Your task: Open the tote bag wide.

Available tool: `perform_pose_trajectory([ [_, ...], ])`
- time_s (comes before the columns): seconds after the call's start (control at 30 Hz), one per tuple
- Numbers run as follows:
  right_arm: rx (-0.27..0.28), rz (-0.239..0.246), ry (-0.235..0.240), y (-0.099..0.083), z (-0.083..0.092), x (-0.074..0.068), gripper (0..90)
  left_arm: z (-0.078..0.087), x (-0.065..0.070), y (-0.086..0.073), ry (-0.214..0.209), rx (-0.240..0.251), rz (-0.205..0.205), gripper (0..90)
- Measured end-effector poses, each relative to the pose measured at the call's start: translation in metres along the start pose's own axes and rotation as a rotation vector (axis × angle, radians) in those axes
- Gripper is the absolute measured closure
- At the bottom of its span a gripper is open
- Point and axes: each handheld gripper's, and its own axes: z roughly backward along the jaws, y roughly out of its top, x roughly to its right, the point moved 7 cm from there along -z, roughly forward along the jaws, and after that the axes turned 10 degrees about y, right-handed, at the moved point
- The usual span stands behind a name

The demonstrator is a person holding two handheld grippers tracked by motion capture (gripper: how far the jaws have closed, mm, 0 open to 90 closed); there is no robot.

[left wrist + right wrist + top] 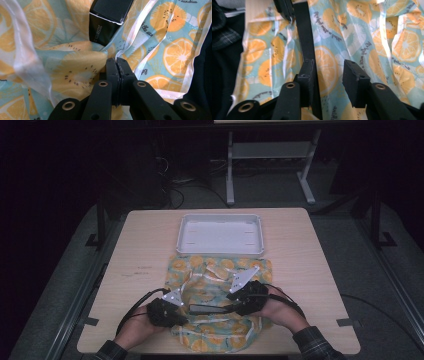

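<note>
A bag (220, 270) printed with orange slices on pale blue lies crumpled on the near half of the table. My left gripper (188, 310) is shut on a white-hemmed edge of the bag (130, 50), and its jaws (117, 62) are pressed together. A long black box (212, 309) lies across the bag between the two grippers; its end (107, 20) shows just beyond my left jaws. My right gripper (329, 67) is open. The black box (305, 37) runs along the inside of its left finger (305, 75), and the other finger stands apart from it.
A white rectangular tray (220, 247) sits behind the bag at the table's far middle. Bare wood (140, 250) lies to the left and right of the bag. The person's plaid sleeves (312, 342) rest at the near edge.
</note>
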Motion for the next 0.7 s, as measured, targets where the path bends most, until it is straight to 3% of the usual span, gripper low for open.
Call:
perform_pose_trajectory([
  [0.23, -0.002, 0.005, -0.011, 0.001, 0.002, 0.002, 88.3, 0.0, 0.0, 0.0, -0.003, 0.001, 0.003, 88.5],
  [0.43, 0.031, -0.032, -0.046, 0.002, 0.013, 0.01, 89.3, 0.0, 0.0, 0.0, -0.005, 0.0, 0.009, 88.8],
  [0.7, 0.055, -0.084, -0.103, -0.005, 0.023, 0.035, 89.4, 0.0, -0.001, -0.001, -0.004, 0.004, 0.009, 89.0],
])
